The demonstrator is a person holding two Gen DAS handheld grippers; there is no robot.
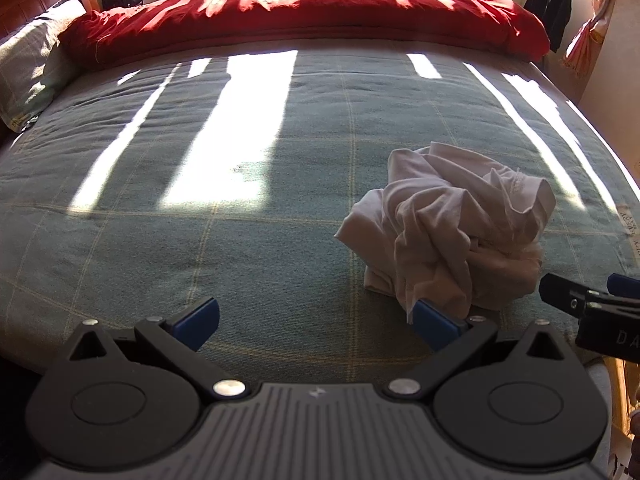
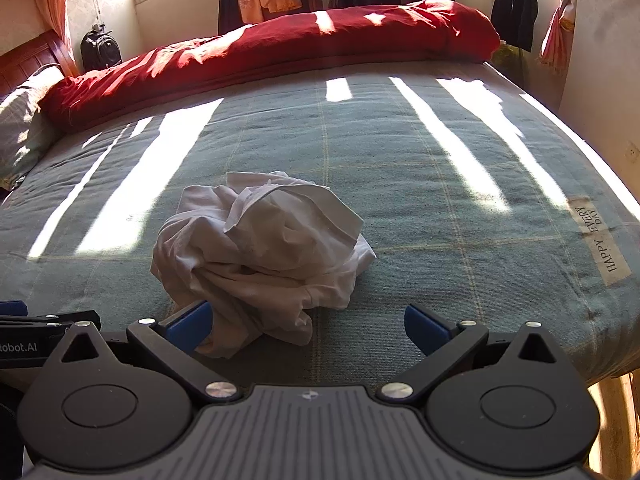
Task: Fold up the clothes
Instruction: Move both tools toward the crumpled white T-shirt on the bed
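Presently, a white garment lies crumpled in a loose heap on the green checked bedspread, near the bed's front edge; it is not folded; whether it awaits folding or has been bunched again cannot be judged from this moment; in the left wrist view the heap sits at about 2 o'clock from the left gripper, in the right wrist view at about 11 o'clock from the right gripper

Left gripper: jaws spread wide, nothing between them; its right blue pad lies just at the heap's near hem, contact uncertain; right gripper: jaws likewise spread wide and empty; its left pad overlaps the heap's near edge in view, contact uncertain; both hover low over the bedspread, side by side

Handling, as judged: thin cotton-like cloth, light, limp, not fragile; it will sag and trail when lifted, and layers may come up together; a pinch on a single outer edge is advisable, the hem hanging at the heap's near side or the seamed opening at its top; the soft bedspread beneath could be caught in a deep pinch

A red quilt lies rolled along the far side at 12 o'clock, well apart from the garment
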